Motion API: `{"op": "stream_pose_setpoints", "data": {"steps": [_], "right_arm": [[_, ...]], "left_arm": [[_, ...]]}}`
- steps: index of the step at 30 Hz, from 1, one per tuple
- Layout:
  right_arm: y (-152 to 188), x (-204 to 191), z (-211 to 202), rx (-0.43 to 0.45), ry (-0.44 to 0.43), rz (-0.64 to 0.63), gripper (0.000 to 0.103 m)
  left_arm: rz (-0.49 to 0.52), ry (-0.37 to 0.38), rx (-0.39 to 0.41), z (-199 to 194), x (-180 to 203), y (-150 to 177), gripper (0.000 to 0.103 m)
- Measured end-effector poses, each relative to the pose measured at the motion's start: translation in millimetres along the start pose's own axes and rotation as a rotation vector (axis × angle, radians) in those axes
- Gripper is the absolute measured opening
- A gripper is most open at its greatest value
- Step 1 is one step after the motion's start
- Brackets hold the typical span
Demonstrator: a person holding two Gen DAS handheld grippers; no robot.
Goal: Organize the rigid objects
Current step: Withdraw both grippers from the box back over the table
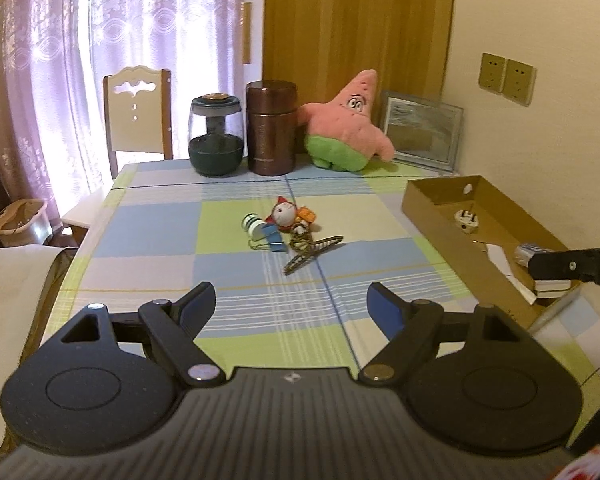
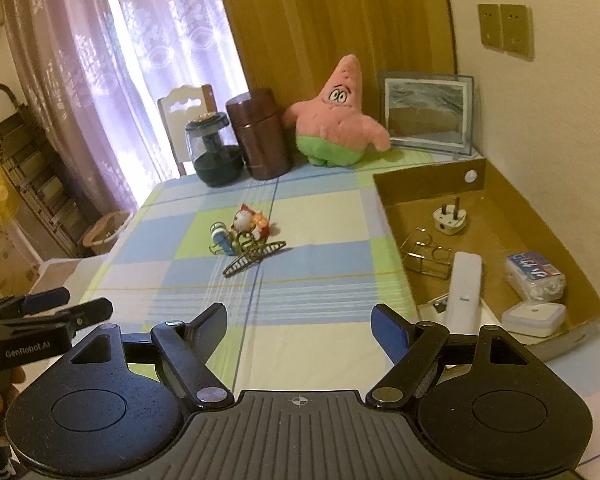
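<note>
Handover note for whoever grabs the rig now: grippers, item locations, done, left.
Left gripper: open, empty, over the near table.
Right gripper: open, empty, beside the cardboard box.
In the box: plug adapter, wire holder, white remote, blue-labelled pack, white square case.
Left: mid-table pile, namely hair claw, binder clip, doll keychain.
</note>
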State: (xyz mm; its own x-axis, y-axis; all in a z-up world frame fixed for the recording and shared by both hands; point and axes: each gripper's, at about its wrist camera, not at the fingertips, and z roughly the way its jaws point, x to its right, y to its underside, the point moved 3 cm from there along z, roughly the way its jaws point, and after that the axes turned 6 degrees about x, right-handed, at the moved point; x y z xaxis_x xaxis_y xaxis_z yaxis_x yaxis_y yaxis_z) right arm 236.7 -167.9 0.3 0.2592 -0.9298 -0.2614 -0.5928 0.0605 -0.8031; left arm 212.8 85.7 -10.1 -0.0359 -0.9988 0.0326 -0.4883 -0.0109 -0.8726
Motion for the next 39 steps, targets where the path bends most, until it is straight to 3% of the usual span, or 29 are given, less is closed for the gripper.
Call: {"op": "stream_pose_setpoints", "data": {"steps": [18, 27, 39], "right_arm": [[6.2, -18.2, 88.8, -0.044, -0.026, -0.042, 0.077], [-7.0, -30.3, 142.9, -0.035, -0.049, -0.073, 0.077], [-19.7, -37.5, 212.8, -0.053, -0.092, -0.136, 0.077]], "left_arm": [[0.005, -0.051, -0.055, 67.9, -35.8, 18.2, 0.08], [0.034, -0.043, -0.066, 114.6, -41.9, 15.5, 0.08], [-0.011, -0.043, -0.052, 165.6, -65.8, 0.3, 0.081]]}}
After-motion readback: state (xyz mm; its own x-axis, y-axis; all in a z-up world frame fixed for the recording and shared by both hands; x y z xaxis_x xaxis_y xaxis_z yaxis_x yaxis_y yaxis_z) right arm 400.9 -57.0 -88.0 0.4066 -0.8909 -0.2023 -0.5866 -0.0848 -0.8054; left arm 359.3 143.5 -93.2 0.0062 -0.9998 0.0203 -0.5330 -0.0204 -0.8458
